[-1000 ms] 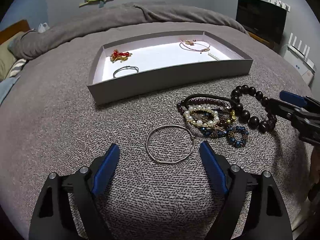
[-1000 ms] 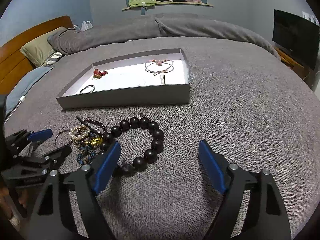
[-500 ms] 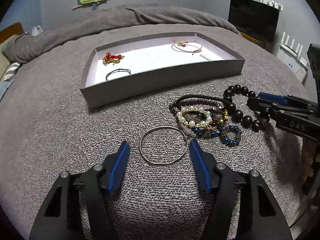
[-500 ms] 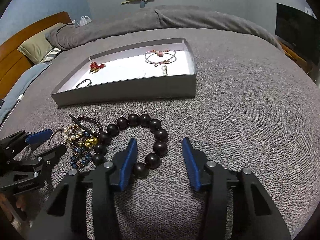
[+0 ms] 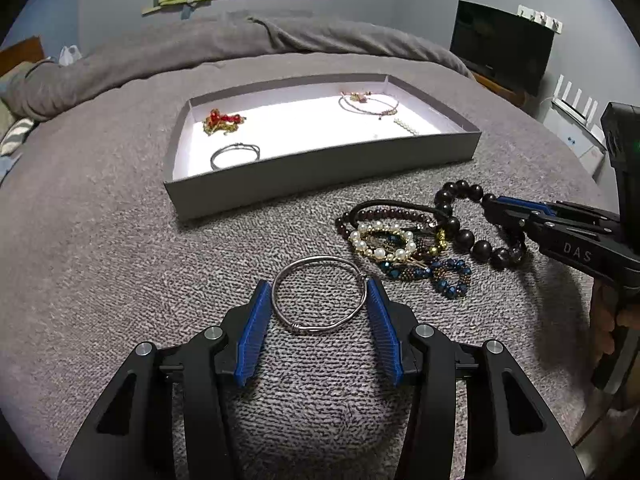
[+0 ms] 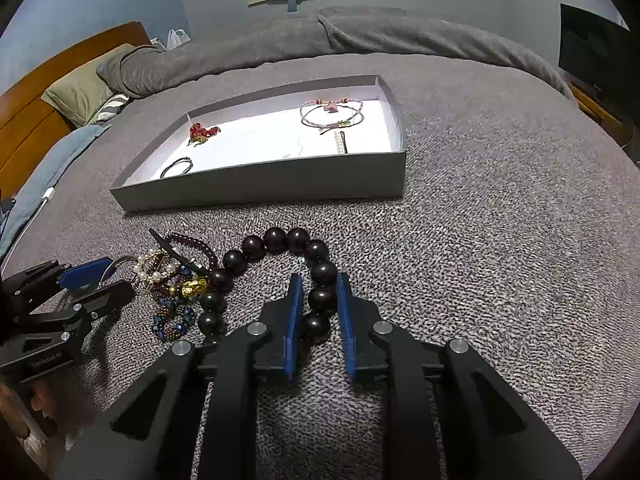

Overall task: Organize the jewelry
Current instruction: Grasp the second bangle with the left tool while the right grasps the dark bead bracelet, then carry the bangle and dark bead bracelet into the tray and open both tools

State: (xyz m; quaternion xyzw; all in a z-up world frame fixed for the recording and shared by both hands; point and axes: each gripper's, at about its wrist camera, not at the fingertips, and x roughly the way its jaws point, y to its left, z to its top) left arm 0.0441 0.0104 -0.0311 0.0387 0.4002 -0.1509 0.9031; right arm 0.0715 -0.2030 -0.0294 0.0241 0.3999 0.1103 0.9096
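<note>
A thin silver bangle lies flat on the grey blanket. My left gripper straddles it, its jaws closing, and both blue pads touch the ring's sides. To the right lies a bracelet of large dark beads. My right gripper has its jaws closing on the near side of that bracelet, with two beads between the pads. From the left wrist view, the right gripper pinches the beads' right side. A grey tray farther back holds a red piece, a dark cord loop, a pink string bracelet and a short pearl strip.
Between the two grippers sits a heap of bracelets: pearl, gold, garnet and blue beads. A folded duvet and pillows lie beyond the tray. A dark screen stands at the right, past the bed's edge.
Both grippers have narrowed from wide open. The left pads came in onto the silver bangle. The right pads came in around the dark beads.
</note>
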